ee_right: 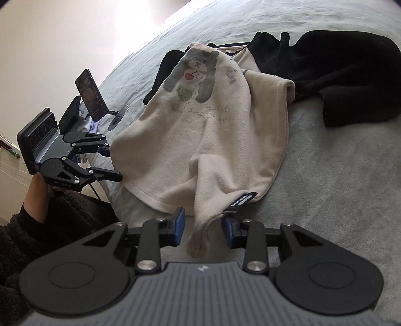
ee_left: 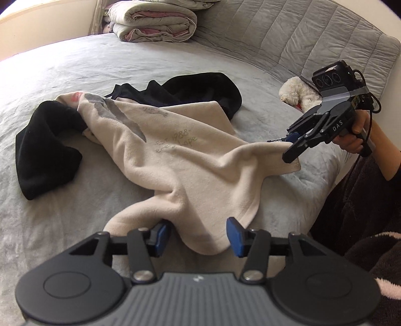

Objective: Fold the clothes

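A beige fleece garment [ee_left: 180, 160] with a bear print [ee_right: 198, 72] lies crumpled on the grey bed [ee_left: 75, 67]. Its near hem lies between the blue pads of my left gripper [ee_left: 198, 237], which stand apart and do not press on it. In the right wrist view a corner of the same garment [ee_right: 200, 140], with a black label [ee_right: 241, 199], hangs between the parted pads of my right gripper [ee_right: 204, 228]. Each gripper also shows in the other's view: the right gripper [ee_left: 292, 148] at the garment's right edge, the left gripper [ee_right: 112, 160] at its left edge.
Black clothes [ee_left: 45, 145] lie partly under the beige garment and behind it [ee_right: 338, 75]. A folded quilt [ee_left: 153, 22] and a grey quilted cushion [ee_left: 300, 37] sit at the back. A white plush toy [ee_left: 298, 92] lies at the right. A phone on a stand [ee_right: 91, 95] stands beside the bed.
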`<state>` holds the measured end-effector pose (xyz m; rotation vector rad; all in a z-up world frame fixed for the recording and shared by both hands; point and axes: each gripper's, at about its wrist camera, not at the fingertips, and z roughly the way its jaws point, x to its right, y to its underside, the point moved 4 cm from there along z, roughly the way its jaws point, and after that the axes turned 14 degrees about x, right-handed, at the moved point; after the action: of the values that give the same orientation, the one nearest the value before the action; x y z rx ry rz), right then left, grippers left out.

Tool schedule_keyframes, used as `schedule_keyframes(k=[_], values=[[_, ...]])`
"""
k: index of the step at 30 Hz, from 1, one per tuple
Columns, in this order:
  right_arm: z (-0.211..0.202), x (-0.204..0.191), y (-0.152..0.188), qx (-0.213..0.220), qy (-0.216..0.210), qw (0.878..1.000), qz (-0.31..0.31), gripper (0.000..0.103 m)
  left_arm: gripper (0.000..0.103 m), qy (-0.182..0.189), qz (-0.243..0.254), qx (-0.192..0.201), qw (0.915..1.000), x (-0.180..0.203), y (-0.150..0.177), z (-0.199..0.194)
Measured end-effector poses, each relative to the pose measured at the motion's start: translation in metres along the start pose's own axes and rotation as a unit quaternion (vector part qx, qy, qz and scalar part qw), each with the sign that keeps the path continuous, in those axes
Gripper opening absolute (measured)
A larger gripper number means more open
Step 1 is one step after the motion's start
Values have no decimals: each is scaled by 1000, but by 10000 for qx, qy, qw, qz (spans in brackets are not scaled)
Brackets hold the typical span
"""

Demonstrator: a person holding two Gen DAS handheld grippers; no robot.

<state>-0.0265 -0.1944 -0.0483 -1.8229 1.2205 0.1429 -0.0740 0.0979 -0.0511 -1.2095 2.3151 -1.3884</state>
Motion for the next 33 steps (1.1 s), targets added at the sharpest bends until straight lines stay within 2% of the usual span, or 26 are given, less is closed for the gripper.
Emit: schedule_keyframes(k=[1,9,15,20,23,25,29,33], values=[[-2,0,-2,36,-15,10000,12,47,58,-4,-18,6,10000,-1,-1,0],[-14,13,-15,335,126,9990,277,48,63,50,-200,206,9996,-8,-9,-4],[-21,23,-34,689,260,9958,545,52,69,85,-437,615,9971,-17,-23,-13],[-26,41,-50,1077,715,9888,744,52,71,-17,-765,1137,9906,-26,-42,-17],[-30,56,-59,1323,1113,9816,813,52,72,-244,-807,1371,9870,-30,-61,-10],[-33,67,-64,1480,1363,9758,855,52,72,-460,-796,1375,9862,-34,-74,0],[-40,94,-72,1778,1961,9589,1020,52,72,-921,-537,1154,9876,-37,-96,31],[-44,114,-79,2007,2436,9436,997,52,72,-1426,-389,949,9844,-45,-118,66]])
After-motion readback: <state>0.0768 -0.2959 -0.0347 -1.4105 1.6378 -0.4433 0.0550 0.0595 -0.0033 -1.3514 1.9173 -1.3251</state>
